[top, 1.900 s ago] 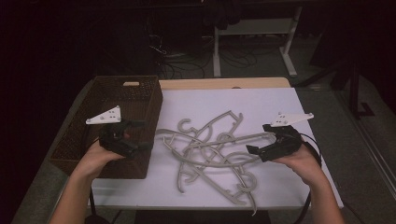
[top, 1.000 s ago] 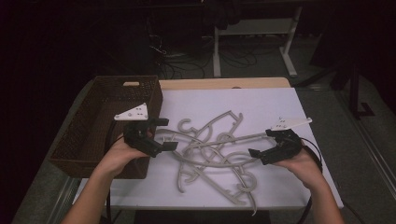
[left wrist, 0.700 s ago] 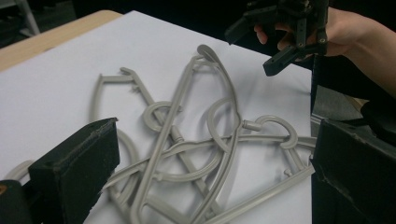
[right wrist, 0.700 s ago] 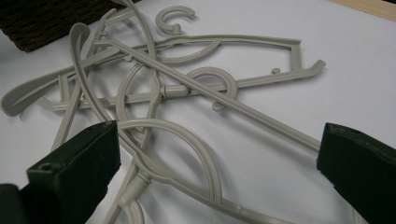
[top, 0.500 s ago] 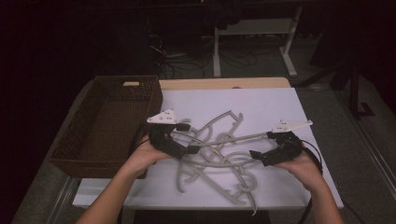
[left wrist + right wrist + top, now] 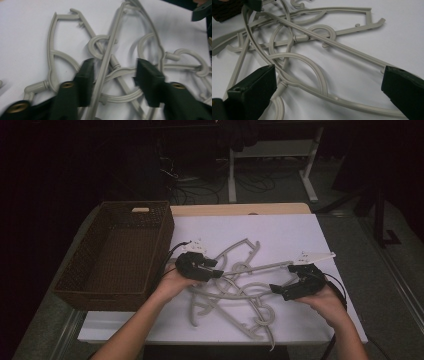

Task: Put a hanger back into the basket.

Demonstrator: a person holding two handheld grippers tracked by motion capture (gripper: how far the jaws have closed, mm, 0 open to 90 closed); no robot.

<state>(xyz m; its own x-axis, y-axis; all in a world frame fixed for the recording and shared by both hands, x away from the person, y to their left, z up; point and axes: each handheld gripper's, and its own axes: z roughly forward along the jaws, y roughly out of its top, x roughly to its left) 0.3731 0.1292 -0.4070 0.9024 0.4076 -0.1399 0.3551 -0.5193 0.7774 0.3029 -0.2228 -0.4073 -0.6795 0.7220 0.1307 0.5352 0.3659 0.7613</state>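
Hangers (image 6: 235, 285), grey plastic, tangled heap on white table (image 6: 310, 235). Left gripper (image 6: 113, 80): jaws just closing around one bar, not yet pinching; centre it first. Right gripper (image 6: 328, 92): jaws wide apart, straddling bars; steady the heap. Wicker basket (image 6: 120, 250) alongside.

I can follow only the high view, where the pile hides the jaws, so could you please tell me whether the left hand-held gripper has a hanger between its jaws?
Observer: Yes. In the left gripper view, the left hand-held gripper has just been closing its jaws, with one straight hanger bar between them. The bar lies close to one pad and the other pad stands clear of it.
Operator: Thank you. And the right one?
Observer: In the right gripper view, the right hand-held gripper stands wide open over a curved hanger arm and grips nothing.
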